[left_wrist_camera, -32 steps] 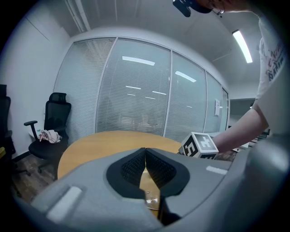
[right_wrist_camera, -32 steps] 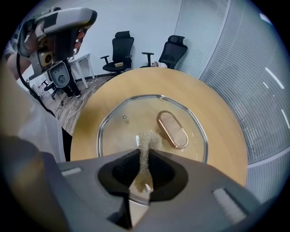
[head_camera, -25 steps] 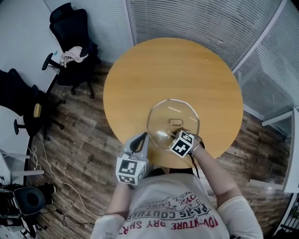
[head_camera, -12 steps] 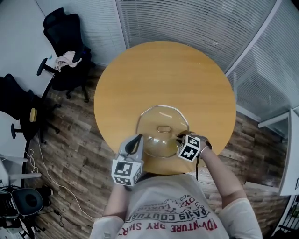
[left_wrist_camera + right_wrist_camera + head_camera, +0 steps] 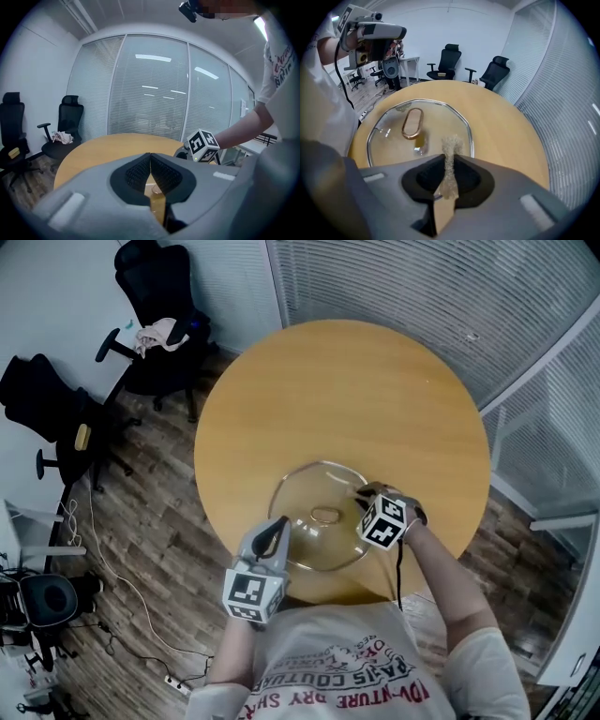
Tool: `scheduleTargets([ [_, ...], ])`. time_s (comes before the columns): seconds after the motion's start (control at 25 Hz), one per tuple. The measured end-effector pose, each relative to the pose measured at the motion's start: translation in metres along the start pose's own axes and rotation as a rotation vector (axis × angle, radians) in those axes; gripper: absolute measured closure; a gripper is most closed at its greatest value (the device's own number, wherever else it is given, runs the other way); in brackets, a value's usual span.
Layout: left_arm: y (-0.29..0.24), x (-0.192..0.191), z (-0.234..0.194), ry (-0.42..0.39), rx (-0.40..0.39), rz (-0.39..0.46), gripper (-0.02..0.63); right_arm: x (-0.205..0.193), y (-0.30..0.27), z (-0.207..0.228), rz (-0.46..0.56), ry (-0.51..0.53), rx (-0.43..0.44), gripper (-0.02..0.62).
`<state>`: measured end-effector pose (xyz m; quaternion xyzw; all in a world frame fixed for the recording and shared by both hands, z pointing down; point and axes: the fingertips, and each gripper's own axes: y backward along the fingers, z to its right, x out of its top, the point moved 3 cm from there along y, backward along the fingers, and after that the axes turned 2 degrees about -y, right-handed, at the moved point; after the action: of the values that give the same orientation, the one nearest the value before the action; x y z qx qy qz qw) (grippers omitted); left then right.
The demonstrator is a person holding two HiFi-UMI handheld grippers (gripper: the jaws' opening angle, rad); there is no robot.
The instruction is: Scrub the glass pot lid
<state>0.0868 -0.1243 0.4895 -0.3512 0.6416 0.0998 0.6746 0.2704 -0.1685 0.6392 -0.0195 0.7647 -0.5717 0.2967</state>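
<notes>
Slatted glass walls and a plank floor (image 5: 159, 512) surround a round wooden counter (image 5: 375, 381). The glass pot lid (image 5: 309, 493) lies flat on the counter near the person's side, with its copper-coloured loop handle (image 5: 325, 515) at the middle. Two black office chairs (image 5: 155, 296) stand well apart from the lid, off to its far left.

The right claw (image 5: 450, 158) is clamped on a strip of beige scrub pad (image 5: 451, 143), which sticks out past the tips. In the right gripper view the pad's free end hangs over the lid's near rim, with the dome and handle just ahead and below. The handle's long axis runs roughly away from this claw, a little to the left.

The left claw (image 5: 150, 157) has its pads pressed together, and nothing shows between them. It sits at the lid's near-left rim, and no view shows whether it touches the glass.

The right claw carries the scrubber and sits at the lid's right rim, so it looks best placed to work. Its likely move is forward and down onto the glass, sweeping beside the handle rather than across it.
</notes>
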Motion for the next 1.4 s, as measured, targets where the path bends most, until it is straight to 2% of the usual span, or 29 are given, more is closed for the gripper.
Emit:
scheduleTargets([
  [0.24, -0.002, -0.008, -0.011, 0.046, 0.107, -0.012, 0.597, 0.013, -0.041, 0.032, 0.013, 0.059, 0.062, 0.54],
  [0.64, -0.002, -0.018, -0.025, 0.064, 0.191, -0.04, 0.597, 0.032, -0.066, 0.038, 0.053, 0.185, 0.072, 0.54],
  [0.88, -0.015, -0.016, -0.021, 0.061, 0.148, -0.036, 0.597, 0.021, -0.055, 0.031, 0.041, 0.222, 0.072, 0.54],
  [1.4, -0.008, -0.001, -0.021, 0.03, 0.029, 0.005, 0.597, -0.013, -0.026, -0.009, -0.051, 0.133, 0.029, 0.54],
])
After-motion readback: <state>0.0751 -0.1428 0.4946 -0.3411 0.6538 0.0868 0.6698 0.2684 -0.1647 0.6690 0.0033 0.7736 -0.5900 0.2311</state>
